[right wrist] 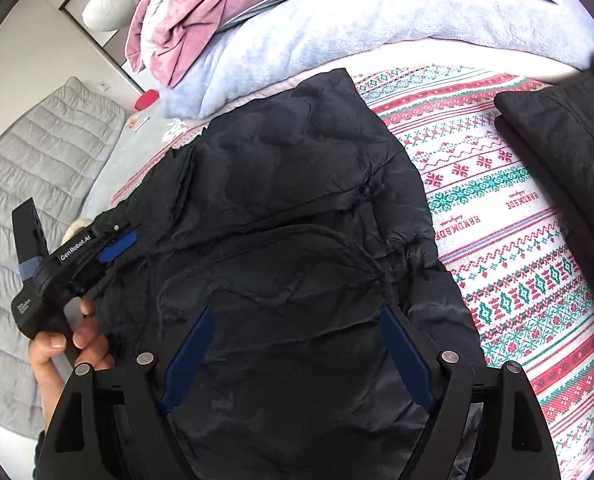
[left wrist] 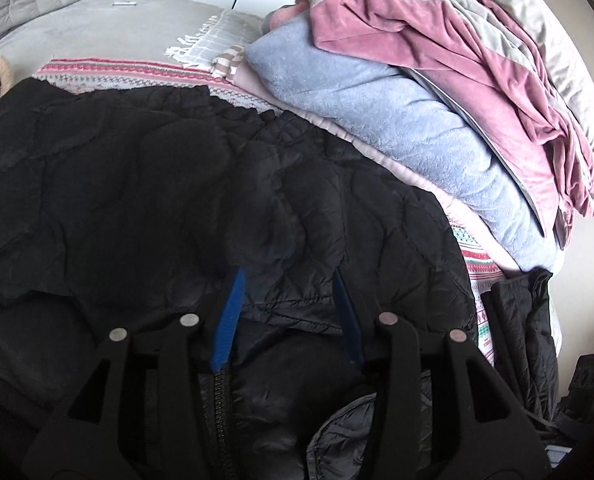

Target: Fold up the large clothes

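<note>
So the black quilted jacket is lying spread out on the bed, on top of the red-and-green patterned blanket, partly folded in on itself, with a drawstring looping across the middle. In the left wrist view you can see its zipper running right under the gripper.

The right gripper hovers over the near part of the jacket with its blue fingers spread wide, nothing between them. The left gripper is over the jacket's left side, fingers also apart, not pinching any fabric as far as I can tell. From the right wrist view its tip sits right at the jacket's left edge.

My guess: we're between folds. A side looks already tucked in, and both hands are lining up for the next grab. The next move probably needs each gripper to pinch a near edge or corner and carry it toward the far edge, keeping the puffy layers from sliding.

Around it: another folded black garment at the right edge of the blanket, and a pile of light blue fleece and pink velvet bedding along the far side.
</note>
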The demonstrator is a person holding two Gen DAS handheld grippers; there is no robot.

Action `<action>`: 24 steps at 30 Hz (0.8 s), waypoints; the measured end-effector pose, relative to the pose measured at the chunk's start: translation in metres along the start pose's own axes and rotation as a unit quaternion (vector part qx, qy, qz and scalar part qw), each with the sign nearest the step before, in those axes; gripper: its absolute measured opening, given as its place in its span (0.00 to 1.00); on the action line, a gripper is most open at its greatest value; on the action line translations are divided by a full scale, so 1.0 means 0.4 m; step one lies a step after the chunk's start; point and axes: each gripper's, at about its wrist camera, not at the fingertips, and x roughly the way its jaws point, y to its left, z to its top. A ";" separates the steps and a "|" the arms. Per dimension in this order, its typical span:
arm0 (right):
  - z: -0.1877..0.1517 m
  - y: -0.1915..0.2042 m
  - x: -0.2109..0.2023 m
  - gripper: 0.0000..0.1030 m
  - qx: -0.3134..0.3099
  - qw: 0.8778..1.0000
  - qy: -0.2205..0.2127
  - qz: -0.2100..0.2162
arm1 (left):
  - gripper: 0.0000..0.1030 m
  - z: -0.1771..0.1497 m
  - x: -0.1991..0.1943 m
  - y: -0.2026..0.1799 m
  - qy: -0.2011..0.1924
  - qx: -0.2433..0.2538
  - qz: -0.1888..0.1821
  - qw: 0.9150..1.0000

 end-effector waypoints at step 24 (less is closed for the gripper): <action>-0.085 -0.046 -0.128 0.83 -0.036 0.998 -0.032 -0.046 | 0.77 -0.282 -0.613 0.474 -0.038 -0.106 0.148 0.983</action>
